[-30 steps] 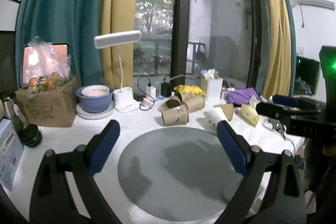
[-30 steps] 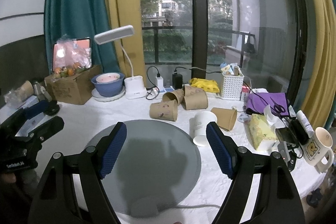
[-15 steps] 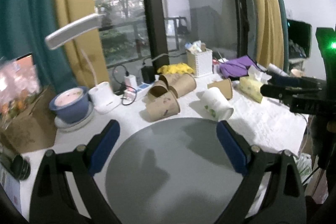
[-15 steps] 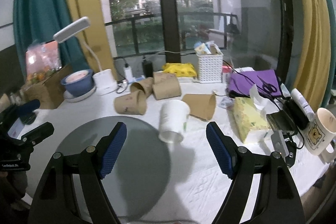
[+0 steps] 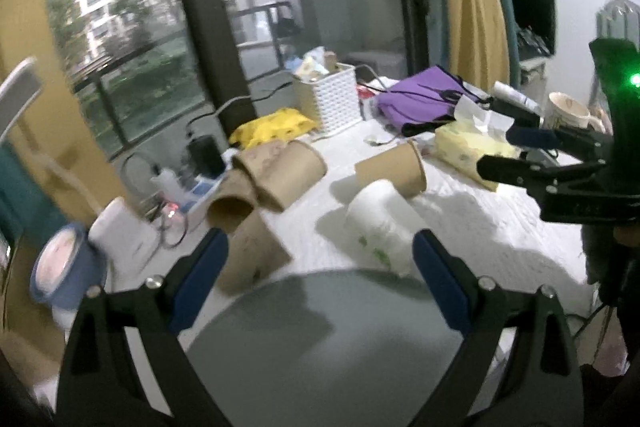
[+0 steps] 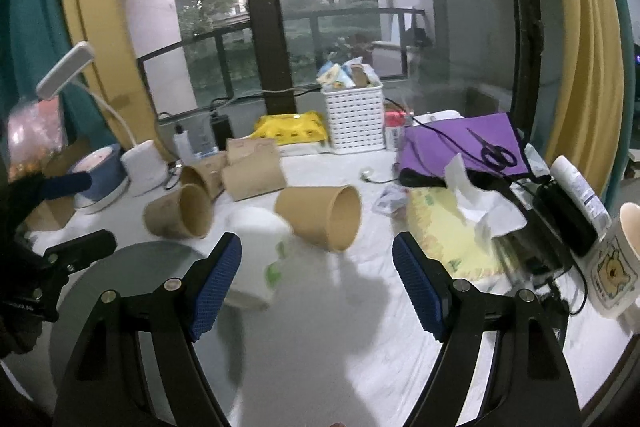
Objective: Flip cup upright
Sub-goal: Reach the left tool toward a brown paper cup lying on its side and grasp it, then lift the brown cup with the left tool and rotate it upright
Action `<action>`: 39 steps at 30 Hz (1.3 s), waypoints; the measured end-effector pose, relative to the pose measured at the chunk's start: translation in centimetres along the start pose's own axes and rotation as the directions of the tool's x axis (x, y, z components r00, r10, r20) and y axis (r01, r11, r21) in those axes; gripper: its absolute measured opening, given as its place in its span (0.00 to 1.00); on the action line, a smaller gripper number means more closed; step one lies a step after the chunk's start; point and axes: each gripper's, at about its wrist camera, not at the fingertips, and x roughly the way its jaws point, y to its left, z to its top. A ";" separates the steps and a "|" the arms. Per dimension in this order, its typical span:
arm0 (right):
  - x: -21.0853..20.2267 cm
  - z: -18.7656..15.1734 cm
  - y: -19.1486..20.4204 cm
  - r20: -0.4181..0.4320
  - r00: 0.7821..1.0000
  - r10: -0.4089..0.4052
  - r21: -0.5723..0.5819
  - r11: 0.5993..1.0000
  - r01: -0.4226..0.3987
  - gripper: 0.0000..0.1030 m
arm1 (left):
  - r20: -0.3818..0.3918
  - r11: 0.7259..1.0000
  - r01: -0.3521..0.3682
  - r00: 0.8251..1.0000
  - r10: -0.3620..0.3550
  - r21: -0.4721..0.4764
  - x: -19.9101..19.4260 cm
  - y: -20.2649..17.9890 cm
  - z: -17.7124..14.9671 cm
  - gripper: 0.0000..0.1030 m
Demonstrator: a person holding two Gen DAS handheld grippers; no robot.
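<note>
Several paper cups lie on their sides on the white cloth. A white cup [image 6: 256, 259] with a green print lies at the edge of the grey round mat [image 6: 132, 291]; it also shows in the left wrist view [image 5: 380, 231]. A brown cup [image 6: 320, 217] lies just behind it, mouth toward me, also in the left wrist view [image 5: 394, 169]. More brown cups [image 6: 180, 211] [image 5: 280, 173] lie to the left. My right gripper [image 6: 316, 279] is open and empty, above the cloth in front of the white and brown cups. My left gripper [image 5: 320, 267] is open and empty over the mat.
A yellow tissue pack [image 6: 452, 227], purple bag with scissors [image 6: 468, 147], bear mug [image 6: 616, 267] and cables crowd the right side. A white basket [image 6: 354, 123], lamp base [image 6: 144, 167] and blue bowl [image 6: 100, 171] stand at the back.
Both grippers have swung to the right and moved closer to the cups. The white and brown cups now sit nearer the right gripper's fingers. Both stay open.
</note>
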 end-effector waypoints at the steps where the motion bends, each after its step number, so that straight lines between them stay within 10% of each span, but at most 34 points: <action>1: 0.4 0.2 -0.4 -0.001 1.000 -0.005 -0.003 1.000 0.005 0.79 | -0.007 1.000 0.007 1.000 -0.006 0.027 0.9 -0.3 0.7 0.92; 13: 4.5 1.3 -4.0 -0.033 0.999 0.012 0.016 1.000 -0.011 0.79 | -0.155 0.955 0.119 0.985 -0.079 0.271 12.2 -4.6 6.8 0.91; 25: 6.6 2.3 -6.1 -0.036 0.998 0.046 0.059 0.997 -0.044 0.79 | -0.355 0.802 0.266 0.932 -0.072 0.535 19.9 -8.4 7.4 0.91; 33: 7.1 2.6 -6.7 -0.035 0.998 0.052 0.077 0.996 -0.049 0.79 | -0.354 0.796 0.280 0.931 -0.089 0.536 22.5 -8.7 8.2 0.89; 36: 7.5 2.5 -6.9 -0.048 0.998 0.042 0.087 0.995 -0.038 0.79 | -0.373 0.788 0.300 0.923 -0.097 0.538 23.0 -8.8 8.0 0.66; 39: 7.6 2.3 -7.0 -0.057 0.998 0.029 0.090 0.996 -0.024 0.79 | -0.364 0.787 0.289 0.927 -0.087 0.546 23.2 -8.7 7.7 0.63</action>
